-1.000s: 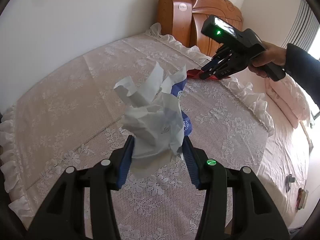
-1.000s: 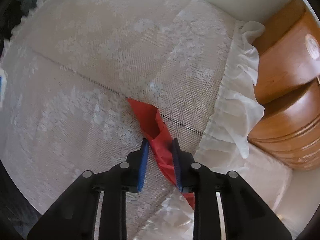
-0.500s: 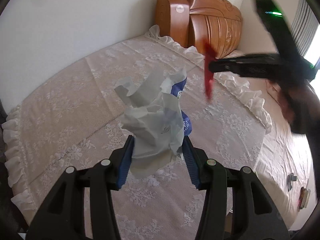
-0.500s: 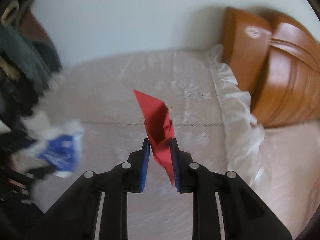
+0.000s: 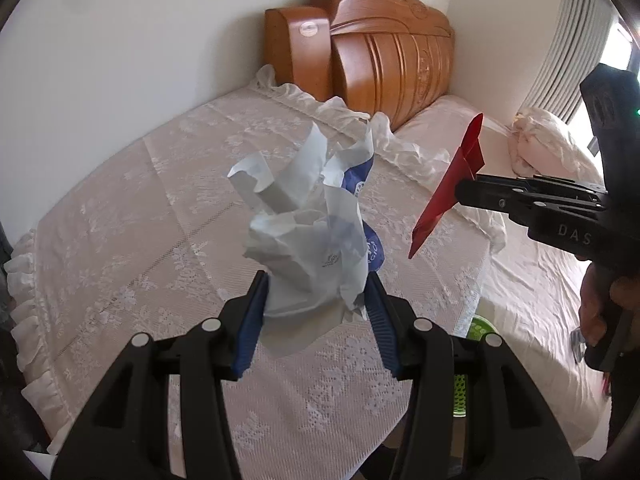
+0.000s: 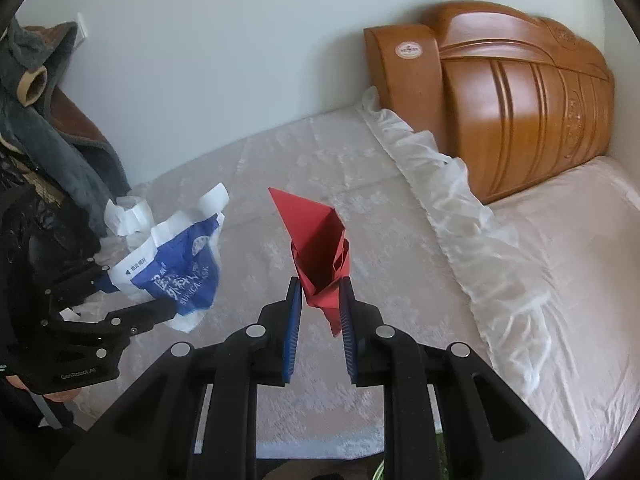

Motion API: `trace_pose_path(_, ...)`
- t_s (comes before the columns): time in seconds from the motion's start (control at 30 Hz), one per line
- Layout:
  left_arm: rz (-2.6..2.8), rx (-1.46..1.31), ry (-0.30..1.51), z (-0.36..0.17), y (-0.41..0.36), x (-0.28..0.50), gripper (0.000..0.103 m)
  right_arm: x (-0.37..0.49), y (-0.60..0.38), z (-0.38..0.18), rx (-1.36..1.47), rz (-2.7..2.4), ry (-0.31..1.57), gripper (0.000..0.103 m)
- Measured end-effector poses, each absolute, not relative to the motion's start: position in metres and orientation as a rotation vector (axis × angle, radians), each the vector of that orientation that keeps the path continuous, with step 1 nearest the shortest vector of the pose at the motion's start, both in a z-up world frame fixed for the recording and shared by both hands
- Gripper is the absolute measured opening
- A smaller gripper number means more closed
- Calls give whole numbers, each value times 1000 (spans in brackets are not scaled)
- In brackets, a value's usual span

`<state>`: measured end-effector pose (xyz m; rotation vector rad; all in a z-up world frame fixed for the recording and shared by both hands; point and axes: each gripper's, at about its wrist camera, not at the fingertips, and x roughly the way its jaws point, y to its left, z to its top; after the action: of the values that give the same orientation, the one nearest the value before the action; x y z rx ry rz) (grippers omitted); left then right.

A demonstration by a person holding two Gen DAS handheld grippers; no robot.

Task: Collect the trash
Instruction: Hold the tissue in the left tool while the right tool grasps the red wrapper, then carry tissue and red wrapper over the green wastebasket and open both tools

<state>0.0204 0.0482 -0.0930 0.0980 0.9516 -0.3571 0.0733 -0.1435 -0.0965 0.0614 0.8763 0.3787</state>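
Observation:
My left gripper (image 5: pixel 316 300) is shut on a crumpled white and blue plastic wrapper (image 5: pixel 308 232) and holds it above the lace bedspread (image 5: pixel 140 220). The wrapper also shows at the left of the right wrist view (image 6: pixel 176 264), held in the left gripper (image 6: pixel 156 300). My right gripper (image 6: pixel 320 304) is shut on a folded red paper (image 6: pixel 320 248) and holds it up in the air. In the left wrist view the red paper (image 5: pixel 452 184) sticks out of the right gripper (image 5: pixel 464 192) at the right.
A wooden headboard (image 5: pixel 380 60) stands at the back against the wall. A pink sheet and pillow (image 5: pixel 552 148) lie at the right. Dark clothes (image 6: pixel 48 152) hang at the left. A green object (image 5: pixel 480 328) shows below the bed edge.
My right gripper lifted the red paper off the bedspread and swung up and right, level with the left gripper. The left gripper kept hold of the wrapper and barely moved.

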Motion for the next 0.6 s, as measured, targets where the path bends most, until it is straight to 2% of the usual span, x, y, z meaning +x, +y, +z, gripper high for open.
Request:
trace_pose_path(0.2, -358, 79, 960, -94, 58, 11, 48, 85, -136, -99, 22, 346, 905, 20)
trace_pose_path(0.33, -361, 79, 955, -92, 63, 8, 48, 79, -134, -85, 41, 356, 860, 20)
trace_pose_path(0.6, -497, 164, 913, -78, 19, 3, 48, 6, -179, -41, 96, 260, 742, 20)
